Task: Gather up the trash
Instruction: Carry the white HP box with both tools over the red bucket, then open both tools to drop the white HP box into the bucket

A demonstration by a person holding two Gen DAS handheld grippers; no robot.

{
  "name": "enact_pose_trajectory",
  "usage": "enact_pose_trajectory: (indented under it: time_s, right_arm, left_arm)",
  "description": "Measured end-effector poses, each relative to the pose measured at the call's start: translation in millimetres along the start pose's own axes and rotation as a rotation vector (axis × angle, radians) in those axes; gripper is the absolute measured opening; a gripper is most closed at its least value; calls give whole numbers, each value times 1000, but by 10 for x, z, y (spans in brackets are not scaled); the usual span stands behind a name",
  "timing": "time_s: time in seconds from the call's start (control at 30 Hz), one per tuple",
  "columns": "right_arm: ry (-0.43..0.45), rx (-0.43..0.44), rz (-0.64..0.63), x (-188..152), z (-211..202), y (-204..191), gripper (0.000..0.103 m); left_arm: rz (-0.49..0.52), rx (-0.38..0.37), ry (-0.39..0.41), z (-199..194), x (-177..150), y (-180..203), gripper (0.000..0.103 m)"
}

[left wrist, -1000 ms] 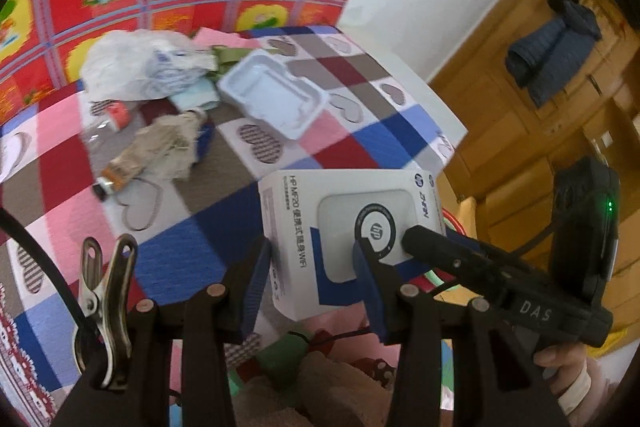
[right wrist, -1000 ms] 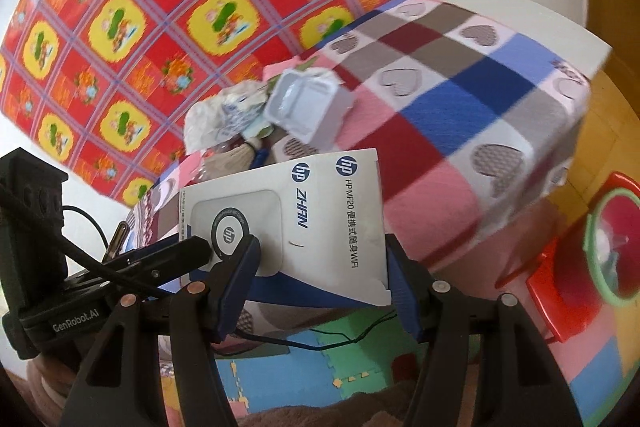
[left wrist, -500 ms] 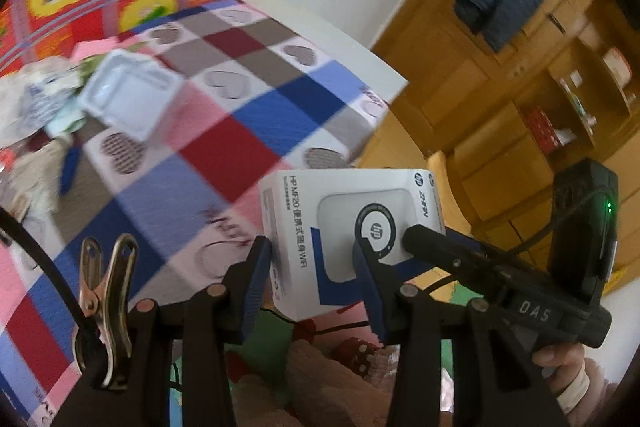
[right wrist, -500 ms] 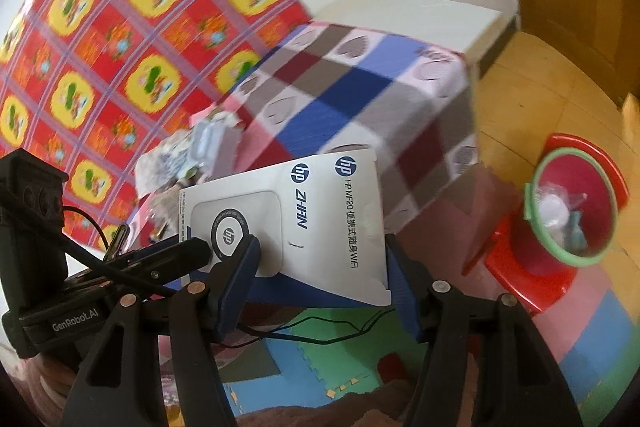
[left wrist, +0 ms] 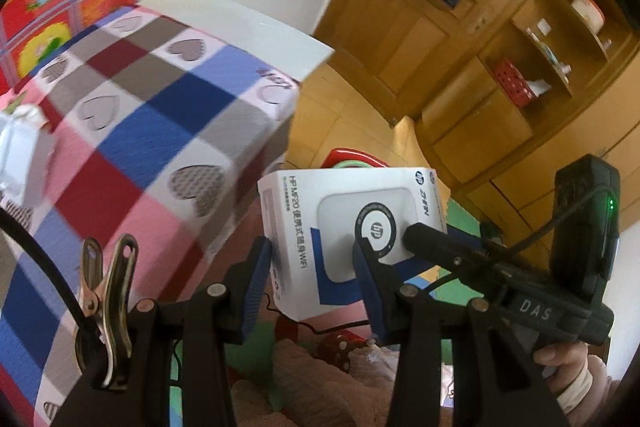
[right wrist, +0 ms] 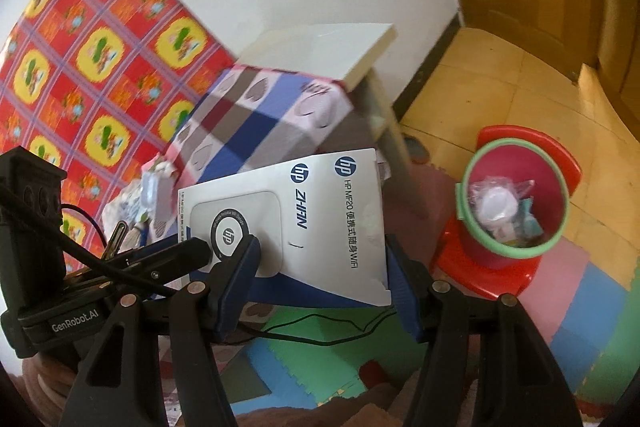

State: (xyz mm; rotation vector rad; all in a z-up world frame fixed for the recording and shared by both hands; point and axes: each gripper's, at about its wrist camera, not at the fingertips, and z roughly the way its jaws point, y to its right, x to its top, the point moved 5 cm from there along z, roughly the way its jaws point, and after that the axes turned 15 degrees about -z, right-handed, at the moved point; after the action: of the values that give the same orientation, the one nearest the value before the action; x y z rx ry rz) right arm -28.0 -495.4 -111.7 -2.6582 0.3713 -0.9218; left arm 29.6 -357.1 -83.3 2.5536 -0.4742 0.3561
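A white HP box [right wrist: 320, 227] sits clamped between the blue pads of the right gripper [right wrist: 322, 283], whose black fingers [right wrist: 236, 291] rise from the bottom edge. The left gripper [right wrist: 160, 259] grips the box's left end. Beyond the right finger stands a red trash bin [right wrist: 516, 195], green-rimmed, holding wrappers.
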Motion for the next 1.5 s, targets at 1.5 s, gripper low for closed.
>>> enact_pose_trajectory:
  time_s: [1.5]
  right_arm:
    - [-115, -150, 290, -710, 963, 3111, 61]
  left_arm:
    - [180, -25, -279, 3416, -49, 1251, 42]
